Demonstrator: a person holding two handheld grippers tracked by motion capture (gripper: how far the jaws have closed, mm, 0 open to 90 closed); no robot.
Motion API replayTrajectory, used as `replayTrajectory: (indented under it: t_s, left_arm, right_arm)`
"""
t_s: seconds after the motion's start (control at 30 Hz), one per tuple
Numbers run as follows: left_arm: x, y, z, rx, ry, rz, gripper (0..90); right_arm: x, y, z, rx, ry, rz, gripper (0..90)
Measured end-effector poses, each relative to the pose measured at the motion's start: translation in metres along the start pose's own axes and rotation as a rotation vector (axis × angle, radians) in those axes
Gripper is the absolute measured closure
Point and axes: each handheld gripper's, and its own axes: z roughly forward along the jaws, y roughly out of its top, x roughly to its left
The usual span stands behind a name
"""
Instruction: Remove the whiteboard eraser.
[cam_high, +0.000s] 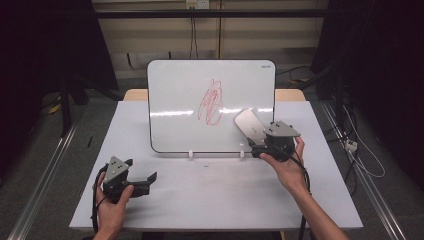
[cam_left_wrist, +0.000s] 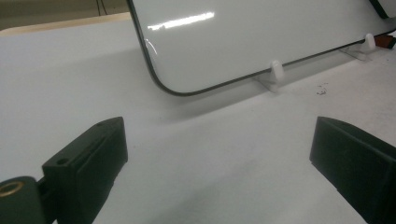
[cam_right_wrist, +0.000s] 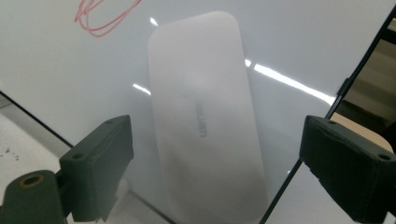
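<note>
White table (cam_high: 215, 195), whiteboard (cam_high: 175, 100) propped upright at its back. Red scribble (cam_high: 211, 102): unerased. Eraser (cam_right_wrist: 205, 121): resting against the board, right of the scribble, between your right gripper's (cam_right_wrist: 215, 172) spread jaws, ungripped. Left gripper (cam_left_wrist: 219, 163): released, empty. Wiping remains.

I'm seeing both of my grippers, left (cam_high: 145, 181) and right (cam_high: 256, 145), showing black blocky jaws, grey three-cornered top plates, trailing black cables and brass-ringed screw holes.

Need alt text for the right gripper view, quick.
A white oblong eraser lies against the whiteboard, between the right gripper's open black jaws, which do not touch it. A red scribble shows at the top left.
</note>
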Motion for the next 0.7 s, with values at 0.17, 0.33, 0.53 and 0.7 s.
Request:
replayTrajectory:
  t_s: [0.17,0.33,0.53,0.7]
  left_arm:
    - [0.001,-0.002,-0.003,0.001,0.008,-0.012,4.5]
    - [0.001,-0.001,-0.002,-0.001,0.003,-0.011,4.5]
    - [0.003,0.0,-0.001,0.003,0.01,-0.008,4.5]
    - [0.002,0.002,0.0,-0.002,0.012,-0.013,4.6]
  right_arm:
    - [0.001,0.005,0.005,0.006,0.001,-0.022,13.1]
    - [0.007,0.01,0.009,0.039,0.002,-0.062,15.1]
    - [0.011,0.01,0.019,0.06,0.003,-0.098,13.9]
    - [0.013,0.008,0.021,0.069,-0.005,-0.115,14.5]
